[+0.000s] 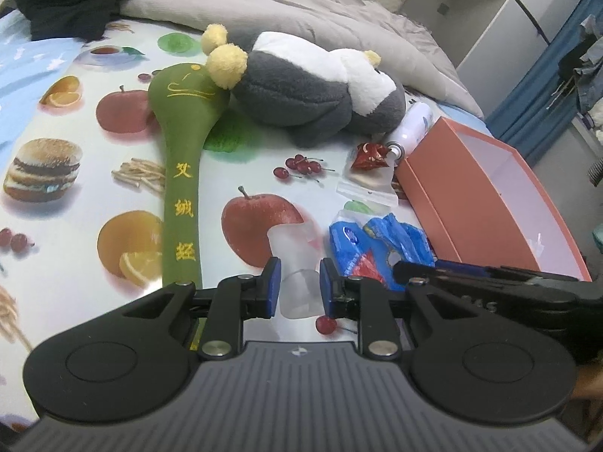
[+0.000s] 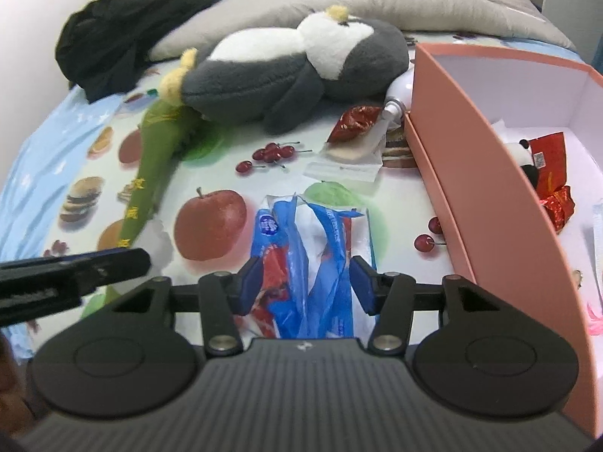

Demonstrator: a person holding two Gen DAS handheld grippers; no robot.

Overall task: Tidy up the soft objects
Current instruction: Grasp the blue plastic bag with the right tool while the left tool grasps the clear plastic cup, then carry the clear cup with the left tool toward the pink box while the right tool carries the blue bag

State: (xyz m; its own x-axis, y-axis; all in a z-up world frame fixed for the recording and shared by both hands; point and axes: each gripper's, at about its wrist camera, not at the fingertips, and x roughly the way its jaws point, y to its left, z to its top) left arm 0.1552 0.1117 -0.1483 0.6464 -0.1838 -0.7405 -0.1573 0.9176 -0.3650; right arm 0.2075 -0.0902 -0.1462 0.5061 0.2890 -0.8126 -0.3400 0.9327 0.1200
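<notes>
Fruit-printed sheeting (image 1: 94, 173) covers the bed in front of you, with a grey duvet (image 1: 301, 3) bunched at twelve o'clock. Your left gripper (image 1: 299, 288) is clamped on a frosted translucent soft piece (image 1: 296, 263), its blue pads pressing both sides. Your right gripper (image 2: 305, 288) stands apart over the blue-and-white plastic bag (image 2: 312, 241), which lies between the pads without being pinched. At two o'clock from that bag sits the orange box (image 2: 486, 196), holding a small panda toy (image 2: 524, 158) and red packets. The grey-and-white plush (image 1: 312, 86) and green plush stick (image 1: 181, 188) lie at eleven o'clock.
</notes>
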